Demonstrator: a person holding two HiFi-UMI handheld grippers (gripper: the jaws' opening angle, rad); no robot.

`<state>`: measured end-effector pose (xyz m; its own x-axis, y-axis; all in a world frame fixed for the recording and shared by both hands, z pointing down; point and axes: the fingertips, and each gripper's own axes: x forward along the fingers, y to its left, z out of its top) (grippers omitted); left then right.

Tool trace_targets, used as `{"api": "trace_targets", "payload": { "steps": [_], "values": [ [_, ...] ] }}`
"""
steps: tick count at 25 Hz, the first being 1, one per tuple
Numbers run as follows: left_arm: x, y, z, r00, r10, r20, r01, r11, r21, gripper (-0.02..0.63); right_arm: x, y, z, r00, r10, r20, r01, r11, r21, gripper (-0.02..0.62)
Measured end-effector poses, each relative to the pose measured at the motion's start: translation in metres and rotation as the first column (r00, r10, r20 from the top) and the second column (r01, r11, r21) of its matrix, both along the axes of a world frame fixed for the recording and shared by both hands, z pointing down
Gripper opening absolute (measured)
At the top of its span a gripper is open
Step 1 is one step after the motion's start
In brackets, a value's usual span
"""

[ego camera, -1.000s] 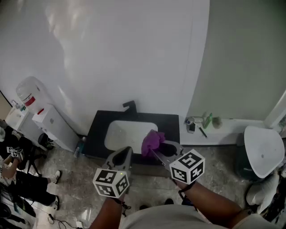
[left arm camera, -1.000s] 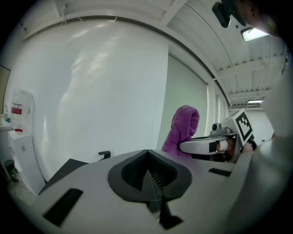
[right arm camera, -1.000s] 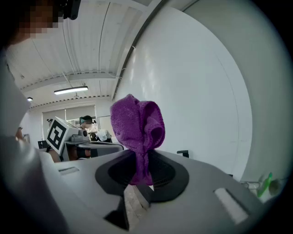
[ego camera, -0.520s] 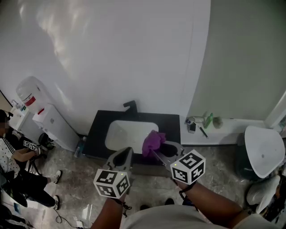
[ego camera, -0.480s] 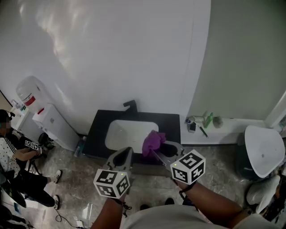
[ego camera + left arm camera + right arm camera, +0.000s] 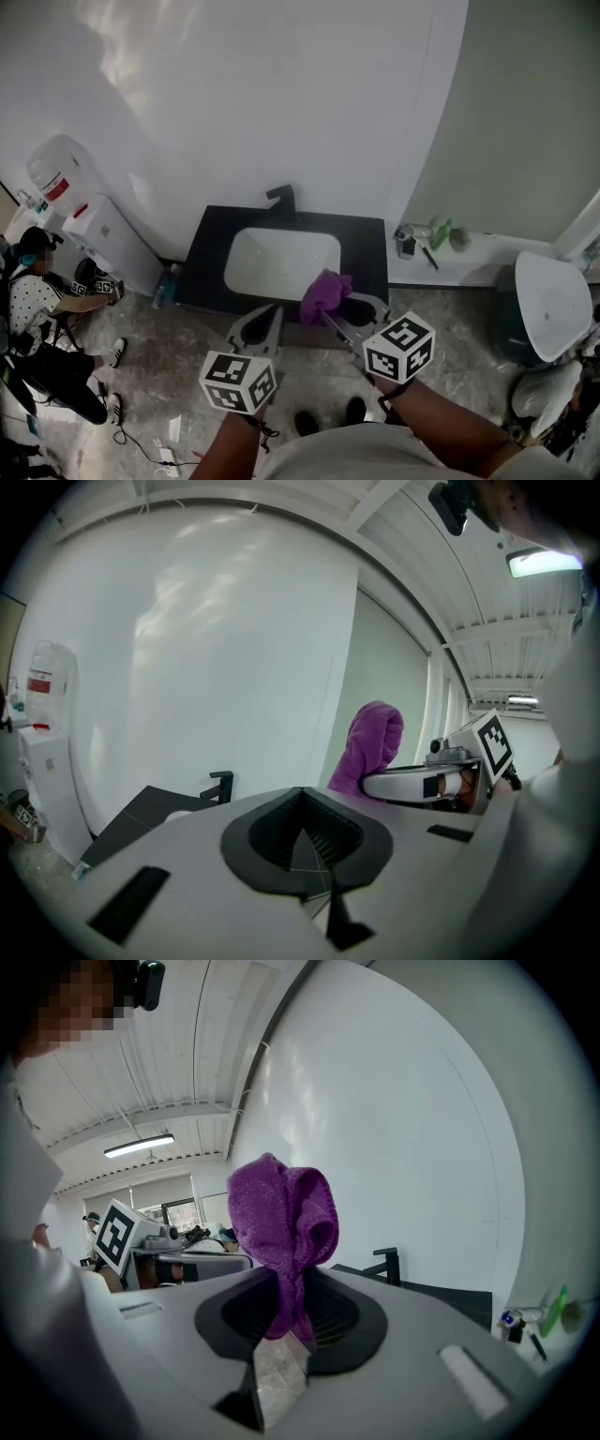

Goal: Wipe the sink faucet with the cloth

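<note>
Clamping the soft purple cloth (image 6: pixel 325 292) by its lower fold, the right gripper (image 6: pixel 330 314) holds it near the sink (image 6: pixel 281 267) front, short of the faucet (image 6: pixel 283 199); it should drape easily. The left gripper (image 6: pixel 261 326) is closed, empty.

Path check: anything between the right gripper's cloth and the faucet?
Nothing visible does. The right gripper holds the purple cloth near the counter's front; between it and the black faucet at the back is only the bare white basin.
</note>
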<state>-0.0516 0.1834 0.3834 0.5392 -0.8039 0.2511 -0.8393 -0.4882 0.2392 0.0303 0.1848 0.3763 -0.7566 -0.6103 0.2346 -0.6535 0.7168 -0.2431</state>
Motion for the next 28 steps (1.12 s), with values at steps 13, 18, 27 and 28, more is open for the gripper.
{"api": "trace_targets", "payload": {
  "steps": [13,18,27,28],
  "values": [
    [-0.031,-0.056,0.010,1.000,0.016,0.024,-0.016,1.000,-0.001,0.006,-0.033,-0.061,0.010,1.000,0.011,0.015,-0.011,1.000,0.001,0.075],
    [-0.026,-0.136,0.020,0.998,0.001,0.055,0.000,1.000,-0.011,0.006,-0.023,-0.148,0.027,0.999,0.011,0.050,-0.010,1.000,-0.019,0.075],
    [-0.010,-0.273,0.039,0.998,-0.042,0.054,0.045,0.997,-0.056,0.006,-0.009,-0.308,0.048,0.999,-0.034,0.027,0.035,0.998,-0.057,0.075],
    [-0.011,-0.283,0.044,0.998,-0.043,0.052,0.046,0.997,-0.064,0.006,-0.012,-0.321,0.053,0.999,-0.037,0.021,0.038,0.997,-0.062,0.075]
  ]
}}
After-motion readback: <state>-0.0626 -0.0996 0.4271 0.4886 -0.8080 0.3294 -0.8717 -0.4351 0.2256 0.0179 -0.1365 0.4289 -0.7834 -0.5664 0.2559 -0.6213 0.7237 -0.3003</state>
